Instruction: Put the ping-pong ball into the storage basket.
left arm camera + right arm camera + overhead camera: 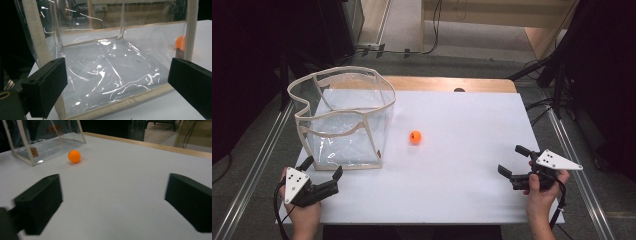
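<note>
Ball [415, 136] sits on the white tabletop [462, 150] just right of the clear bag [343, 117], apart from it, no long axis to mind. My right tongs [511, 162] hang released and empty, jaws wide, and in the right gripper view the ball lies ahead and to the left across bare surface. My left tongs [323, 170] are likewise released and empty, nosed up to the bag's near wall, so the bag stands between them and the ball; I judge the right hand has the cleaner line.

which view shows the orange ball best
The right gripper view: the orange ball sits sharp and unobstructed on the white table, beside the clear bag. The high view shows it small; the left gripper view shows a sliver behind the bag's trim.
</note>
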The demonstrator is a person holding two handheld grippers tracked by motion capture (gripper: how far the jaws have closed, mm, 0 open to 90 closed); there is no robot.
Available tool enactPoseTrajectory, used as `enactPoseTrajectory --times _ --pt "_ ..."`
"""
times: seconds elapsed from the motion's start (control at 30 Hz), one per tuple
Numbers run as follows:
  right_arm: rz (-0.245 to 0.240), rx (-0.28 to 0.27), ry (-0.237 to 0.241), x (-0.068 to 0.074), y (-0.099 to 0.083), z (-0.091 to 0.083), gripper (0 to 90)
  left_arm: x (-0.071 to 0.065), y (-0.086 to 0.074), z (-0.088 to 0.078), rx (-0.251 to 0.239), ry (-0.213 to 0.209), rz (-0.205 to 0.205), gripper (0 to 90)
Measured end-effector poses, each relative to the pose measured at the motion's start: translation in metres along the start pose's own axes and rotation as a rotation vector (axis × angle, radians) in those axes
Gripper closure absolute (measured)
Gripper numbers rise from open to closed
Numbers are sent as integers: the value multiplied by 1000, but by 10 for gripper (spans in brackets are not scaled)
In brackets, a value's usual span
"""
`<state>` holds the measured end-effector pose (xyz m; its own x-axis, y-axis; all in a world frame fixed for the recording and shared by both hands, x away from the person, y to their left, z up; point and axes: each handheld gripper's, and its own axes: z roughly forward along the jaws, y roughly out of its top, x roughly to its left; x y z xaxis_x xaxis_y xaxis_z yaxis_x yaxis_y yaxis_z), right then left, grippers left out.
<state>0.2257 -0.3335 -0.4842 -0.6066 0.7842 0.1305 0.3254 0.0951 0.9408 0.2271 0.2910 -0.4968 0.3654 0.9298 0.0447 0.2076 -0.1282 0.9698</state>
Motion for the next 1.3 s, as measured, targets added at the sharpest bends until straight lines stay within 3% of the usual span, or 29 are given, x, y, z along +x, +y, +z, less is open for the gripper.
enactPoseTrajectory --times 0.33,0.47,0.77,1.3 --pt "-25 39 24 9 18 23 0 0 0 0 1 -4 -1 30" --pt "-64 73 32 17 28 36 0 0 0 0 0 -5 2 30" --pt "-94 93 65 24 43 53 0 -1 0 1 6 -3 9 30" --pt "-179 167 133 43 72 100 0 -1 0 1 4 -5 6 30"
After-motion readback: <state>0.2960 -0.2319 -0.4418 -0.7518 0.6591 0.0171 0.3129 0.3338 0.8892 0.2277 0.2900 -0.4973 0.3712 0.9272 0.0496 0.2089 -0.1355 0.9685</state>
